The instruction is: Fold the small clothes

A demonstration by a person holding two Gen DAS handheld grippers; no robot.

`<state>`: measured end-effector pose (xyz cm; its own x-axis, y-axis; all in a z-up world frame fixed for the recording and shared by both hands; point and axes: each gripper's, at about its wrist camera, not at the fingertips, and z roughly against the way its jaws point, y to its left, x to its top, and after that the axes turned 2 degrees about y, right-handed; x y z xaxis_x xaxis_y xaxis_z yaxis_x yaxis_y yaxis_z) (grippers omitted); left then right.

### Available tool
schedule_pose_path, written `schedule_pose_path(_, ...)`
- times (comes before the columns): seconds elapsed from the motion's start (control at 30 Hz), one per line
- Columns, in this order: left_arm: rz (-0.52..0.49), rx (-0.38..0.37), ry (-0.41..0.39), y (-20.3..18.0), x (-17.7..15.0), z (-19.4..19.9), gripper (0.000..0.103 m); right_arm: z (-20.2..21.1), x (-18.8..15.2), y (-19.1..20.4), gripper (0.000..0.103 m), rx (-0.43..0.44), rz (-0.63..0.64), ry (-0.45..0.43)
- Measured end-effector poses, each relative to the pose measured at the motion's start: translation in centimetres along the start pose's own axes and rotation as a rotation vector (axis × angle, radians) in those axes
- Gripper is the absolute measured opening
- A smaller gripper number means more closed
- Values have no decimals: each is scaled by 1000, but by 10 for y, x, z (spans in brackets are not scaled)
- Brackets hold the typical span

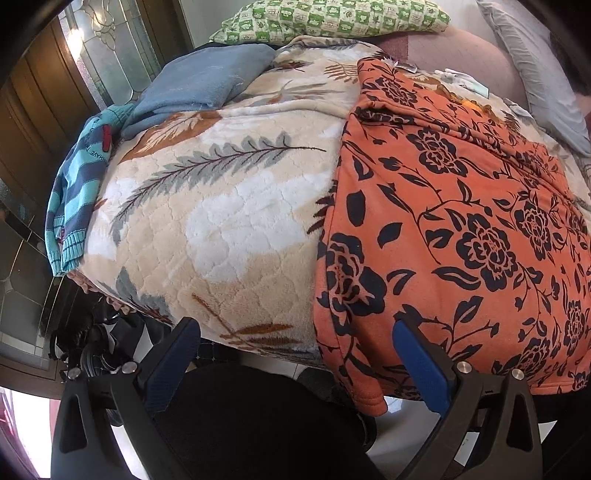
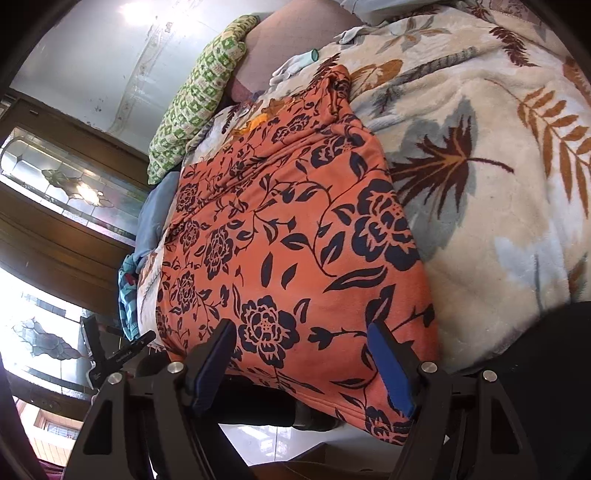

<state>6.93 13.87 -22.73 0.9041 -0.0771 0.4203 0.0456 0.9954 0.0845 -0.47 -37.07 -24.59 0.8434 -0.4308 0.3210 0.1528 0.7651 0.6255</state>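
Fingers: left gripper [image 1: 295,332] jaws spread wide, gripping nothing, over the near bed edge; right gripper [image 2: 301,334] likewise spread and empty, its blue pads [image 2: 391,369] above the garment's near hem.
Surface: cream fleece blanket [image 1: 221,206] with leaf print, covering a bed.
Room: dark wooden doors with leaded glass [image 1: 107,48] behind; pale tiled floor below the edge.
Task garment: one orange floral garment [image 1: 461,229] lying flat on the blanket, hem hanging over the near edge.
Other cloth, counted: one blue folded cloth [image 1: 207,85], one striped teal knit [image 1: 77,184], one green checked pillow [image 1: 332,18], one grey pillow [image 1: 532,62].
Left view only: the knit's full stripes.
Right view only: the left gripper's tip [image 2: 125,354] at the bed's edge.
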Motion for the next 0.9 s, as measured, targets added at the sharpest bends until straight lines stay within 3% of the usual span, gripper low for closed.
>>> schedule_pose_path(0.27, -5, 38, 47, -6, -8, -7, 103, -18, 8, -2, 76, 15, 15, 51)
schedule_pose_path(0.47, 11, -2, 91, -12, -19, -21, 103, -21, 11, 1, 76, 12, 42, 69)
schedule_pose_path(0.67, -19, -48, 68, -12, -11, -26, 101, -9, 6, -4, 76, 4, 12, 31)
schedule_pose_path(0.77, -23, -76, 67, -8, -6, -30, 84, -3, 0, -8, 76, -17, -4, 28)
schedule_pose_path(0.8, -25, -87, 73, -7, -5, -32, 74, -2, 0, -10, 76, -20, -11, 28)
schedule_pose_path(0.9, -9, -166, 91, -2, -6, -36, 56, 3, -1, -15, 76, -17, -34, 35)
